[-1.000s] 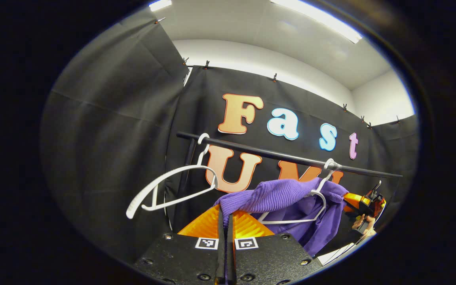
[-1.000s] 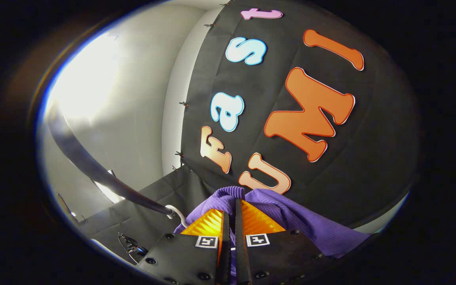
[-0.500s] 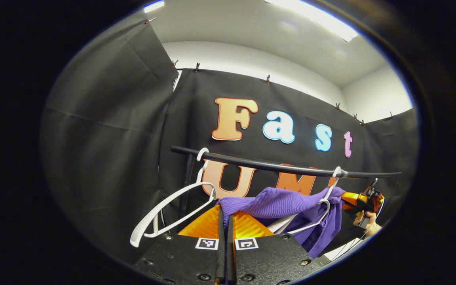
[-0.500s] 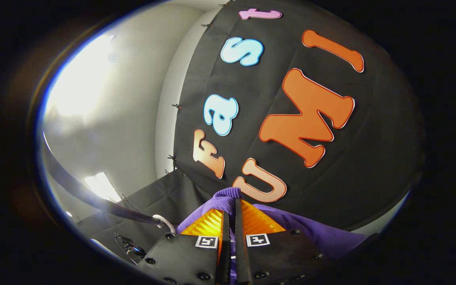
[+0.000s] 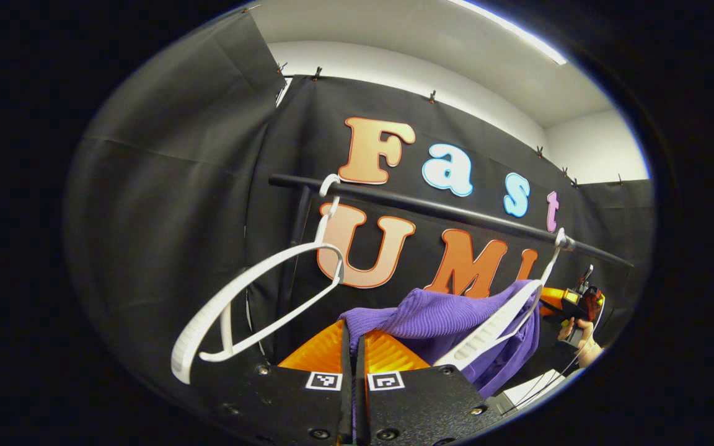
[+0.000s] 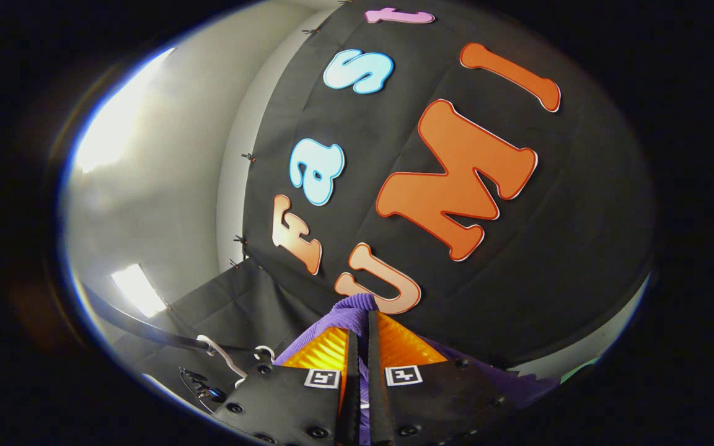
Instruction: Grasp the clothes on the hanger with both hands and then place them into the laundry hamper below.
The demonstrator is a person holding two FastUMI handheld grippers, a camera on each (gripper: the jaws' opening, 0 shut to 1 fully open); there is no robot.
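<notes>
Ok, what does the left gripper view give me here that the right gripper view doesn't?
Left gripper view: the empty white hanger, the second hanger under the purple garment, the hand holding the right gripper, and the left gripper, jaws shut on the garment. Right gripper view: the right gripper's own jaws pinching the cloth up close. Shared: garment, black rail.

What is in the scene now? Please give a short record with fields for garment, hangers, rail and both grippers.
garment: purple ribbed knit garment, partly draped over one hanger
garment hanger: white plastic hanger, hooked on the rail
spare hanger: bare white plastic hanger, hooked on the rail
rail: black metal rail
left hand-held gripper: shut on the garment
right hand-held gripper: shut on the garment
</notes>
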